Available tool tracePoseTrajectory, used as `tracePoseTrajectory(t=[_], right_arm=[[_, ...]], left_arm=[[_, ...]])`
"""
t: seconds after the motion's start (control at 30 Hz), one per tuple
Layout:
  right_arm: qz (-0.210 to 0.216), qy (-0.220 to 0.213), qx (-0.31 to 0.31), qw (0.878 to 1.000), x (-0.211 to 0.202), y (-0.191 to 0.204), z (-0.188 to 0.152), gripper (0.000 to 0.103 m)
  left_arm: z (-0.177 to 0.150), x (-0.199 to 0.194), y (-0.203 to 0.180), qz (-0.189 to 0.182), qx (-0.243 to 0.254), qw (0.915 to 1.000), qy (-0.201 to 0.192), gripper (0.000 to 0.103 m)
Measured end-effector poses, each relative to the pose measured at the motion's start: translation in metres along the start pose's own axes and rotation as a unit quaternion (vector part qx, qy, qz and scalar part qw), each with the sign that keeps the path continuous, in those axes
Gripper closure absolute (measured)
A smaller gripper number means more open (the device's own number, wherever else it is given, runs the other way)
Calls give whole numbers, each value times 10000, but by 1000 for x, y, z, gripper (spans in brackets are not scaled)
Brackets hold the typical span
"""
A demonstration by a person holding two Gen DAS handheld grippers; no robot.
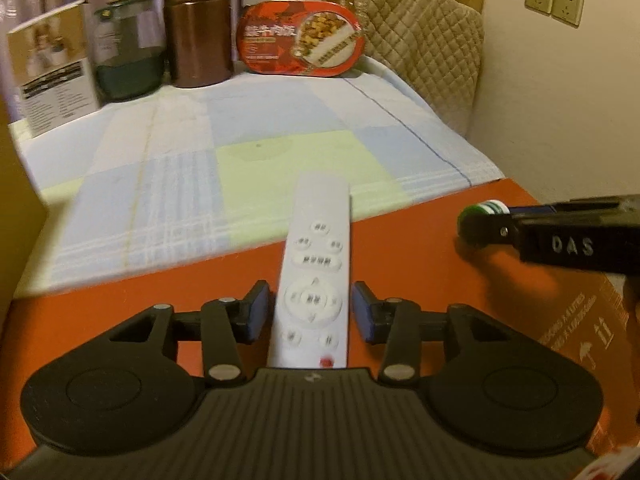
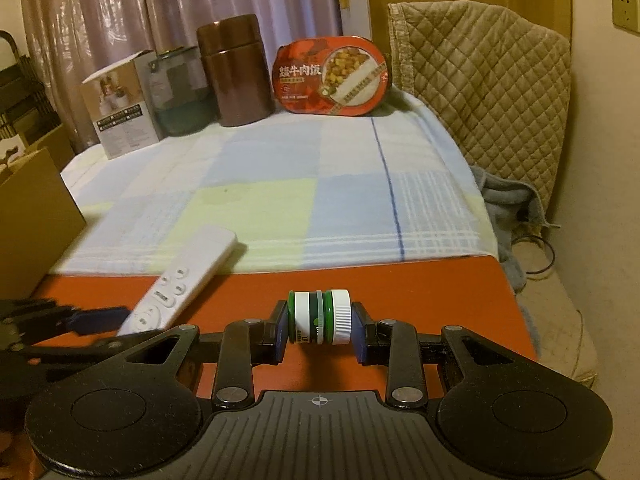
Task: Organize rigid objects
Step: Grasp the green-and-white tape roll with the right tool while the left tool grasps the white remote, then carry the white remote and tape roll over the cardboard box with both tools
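Observation:
A white remote control [image 1: 316, 272] lies half on the orange surface [image 1: 160, 292] and half on the checked cloth [image 1: 200, 152]. My left gripper [image 1: 310, 310] is open, its blue pads on either side of the remote with small gaps. My right gripper [image 2: 319, 326] is shut on a small green-and-white jar [image 2: 320, 318], held sideways just above the orange surface [image 2: 440, 300]. The remote also shows in the right wrist view [image 2: 180, 280], left of the jar. The right gripper with the jar [image 1: 482, 216] shows at the right of the left wrist view.
At the cloth's far edge stand a white carton [image 1: 52, 68], a glass jar with dark contents [image 1: 128, 48], a brown canister [image 1: 198, 26] and a red oval food box [image 1: 300, 38]. A quilted beige cover [image 1: 424, 40] is at the right. A cardboard box [image 2: 36, 208] is at the left.

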State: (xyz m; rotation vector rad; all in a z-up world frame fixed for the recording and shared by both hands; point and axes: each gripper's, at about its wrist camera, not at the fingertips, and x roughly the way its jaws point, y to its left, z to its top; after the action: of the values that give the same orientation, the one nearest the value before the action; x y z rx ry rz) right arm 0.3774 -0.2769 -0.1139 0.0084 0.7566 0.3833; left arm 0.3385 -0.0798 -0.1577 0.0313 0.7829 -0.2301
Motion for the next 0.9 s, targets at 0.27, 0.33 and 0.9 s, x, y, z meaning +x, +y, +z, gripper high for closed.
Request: tracePoseTrajectory(t=[0.27, 0.33, 0.9], right_arm=[[-56, -18, 73, 10000, 2, -2, 4, 75], [-59, -22, 82, 9999, 2, -2, 3, 75], [83, -79, 251, 9996, -25, 18, 12, 75]], left_arm=[[20, 25, -9, 12, 300, 9995, -10, 62], [21, 28, -8, 42, 321, 9995, -11, 62], [23, -35, 16, 28, -155, 9999, 33, 70]])
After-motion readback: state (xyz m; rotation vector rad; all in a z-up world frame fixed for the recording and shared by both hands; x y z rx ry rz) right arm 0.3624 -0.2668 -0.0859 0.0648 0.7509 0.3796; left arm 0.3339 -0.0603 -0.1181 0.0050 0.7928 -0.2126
